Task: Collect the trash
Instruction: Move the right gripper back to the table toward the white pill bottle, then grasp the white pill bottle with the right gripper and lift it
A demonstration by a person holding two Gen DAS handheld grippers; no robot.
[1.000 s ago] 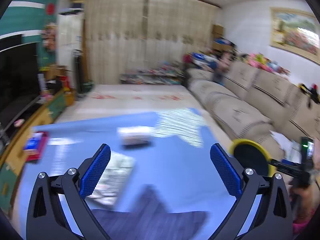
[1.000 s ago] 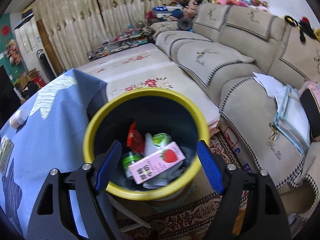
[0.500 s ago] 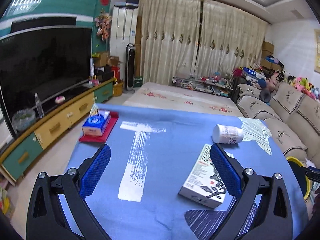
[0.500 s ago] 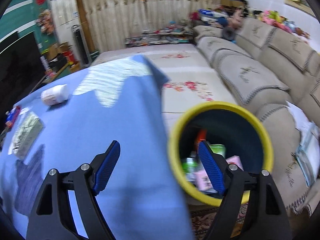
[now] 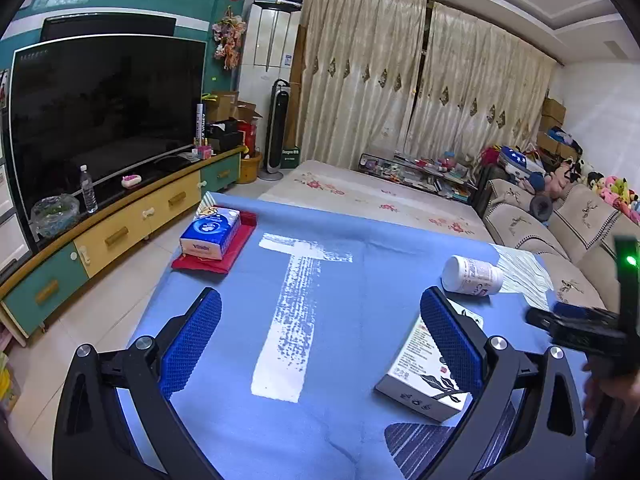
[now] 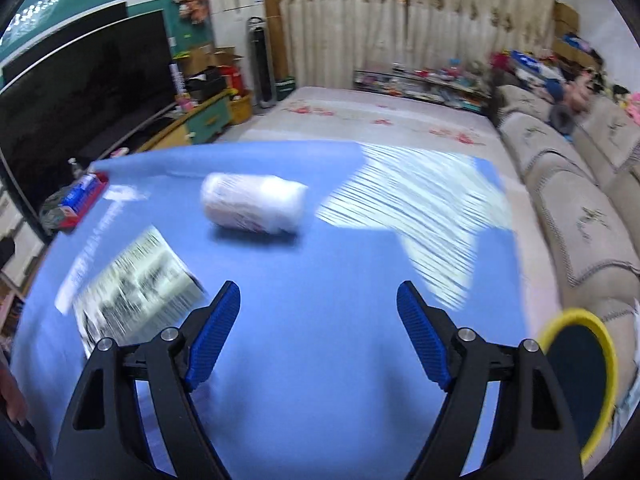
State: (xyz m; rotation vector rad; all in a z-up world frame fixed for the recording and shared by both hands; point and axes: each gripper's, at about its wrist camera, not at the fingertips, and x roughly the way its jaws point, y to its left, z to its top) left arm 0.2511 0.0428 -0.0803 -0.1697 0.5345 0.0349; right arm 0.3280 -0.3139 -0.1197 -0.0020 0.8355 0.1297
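Bottle (image 6: 253,208) lies sideways, cap (image 6: 297,209) pointing right.

A matt blue cloth (image 5: 340,280) is spread over the table. The white bottle (image 5: 472,276) looks smooth plastic, the box (image 5: 420,376) printed card, the tissue pack (image 5: 212,232) glossy film.

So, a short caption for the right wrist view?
Open hand-held gripper above blue table, white bottle lying ahead.

Blue-clothed table (image 5: 340,280) with a toppled white bottle (image 5: 472,276), flat printed box (image 5: 424,376) and tissue pack (image 5: 211,232) (on a red tray (image 5: 236,252)).
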